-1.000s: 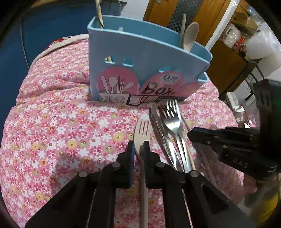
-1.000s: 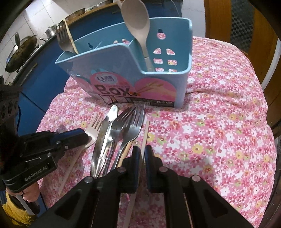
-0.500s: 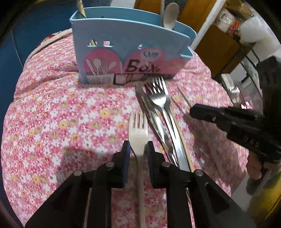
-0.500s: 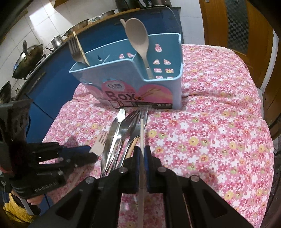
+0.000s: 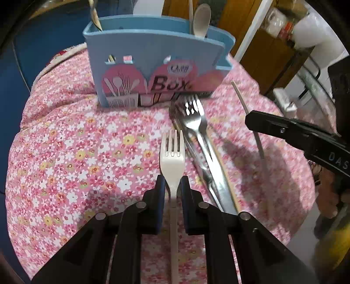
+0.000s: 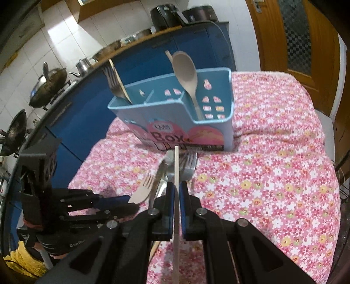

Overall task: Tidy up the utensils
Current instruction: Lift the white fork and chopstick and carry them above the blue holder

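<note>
**Cream fork sits between the left tool's pads**

The left tool [image 5: 172,185] has a cream fork [image 5: 172,153] between its blue pads [image 5: 160,190], jaws closing in on the neck, tines aimed at the blue utensil box [image 5: 153,65]. Just right of it, a bundle of steel forks [image 5: 194,122] lies on the pink flowered cloth [image 5: 76,153], tips close to the box's foot. A pale spoon [image 5: 201,19] stands in the box's right compartment. Over on the right, the right tool [image 5: 253,120] grips a thin chopstick [image 5: 240,96], lifted off the cloth and slanting.
</note>
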Motion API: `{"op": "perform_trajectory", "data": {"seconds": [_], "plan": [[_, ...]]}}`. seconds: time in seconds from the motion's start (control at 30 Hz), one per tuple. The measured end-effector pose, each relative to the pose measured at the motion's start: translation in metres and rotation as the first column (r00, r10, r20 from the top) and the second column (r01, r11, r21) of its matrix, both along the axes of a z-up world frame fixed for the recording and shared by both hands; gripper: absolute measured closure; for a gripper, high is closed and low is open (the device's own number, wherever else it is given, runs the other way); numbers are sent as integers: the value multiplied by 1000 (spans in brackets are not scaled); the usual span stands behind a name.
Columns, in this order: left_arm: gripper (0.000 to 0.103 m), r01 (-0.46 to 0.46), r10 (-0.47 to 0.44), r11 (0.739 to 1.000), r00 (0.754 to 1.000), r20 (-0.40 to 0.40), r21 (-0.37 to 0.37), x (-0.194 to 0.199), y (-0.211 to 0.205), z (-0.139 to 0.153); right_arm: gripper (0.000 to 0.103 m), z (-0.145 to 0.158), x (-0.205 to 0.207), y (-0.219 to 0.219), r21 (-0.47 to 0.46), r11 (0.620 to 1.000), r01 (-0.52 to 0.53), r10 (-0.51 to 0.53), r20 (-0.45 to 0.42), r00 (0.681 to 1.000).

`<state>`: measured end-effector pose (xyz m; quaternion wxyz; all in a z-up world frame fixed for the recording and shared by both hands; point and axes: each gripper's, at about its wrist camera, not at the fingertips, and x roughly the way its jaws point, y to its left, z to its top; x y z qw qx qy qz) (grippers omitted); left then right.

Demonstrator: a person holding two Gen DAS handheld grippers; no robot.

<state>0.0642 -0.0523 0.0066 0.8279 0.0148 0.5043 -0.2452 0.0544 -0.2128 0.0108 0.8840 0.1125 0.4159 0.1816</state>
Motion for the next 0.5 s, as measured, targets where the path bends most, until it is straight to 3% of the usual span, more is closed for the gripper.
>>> {"op": "perform_trajectory", "data": {"seconds": [0.17,0.4,0.47,0.5], "plan": [[90,-20,30,996,994,106,-90,-13,13,21,97,13,-7,-1,13,1000,14,-14,65,998],[91,-51,96,985,957,275,-164,-30,24,51,97,28,-15,1,-37,997,72,-65,149,987],[103,-65,120,981,943,311,-181,-33,27,58,97,31,-17,1,-39,996,78,-71,161,984],[103,-70,130,979,937,324,-190,-34,29,61,97,33,-17,1,-39,996,82,-75,168,983]]}}
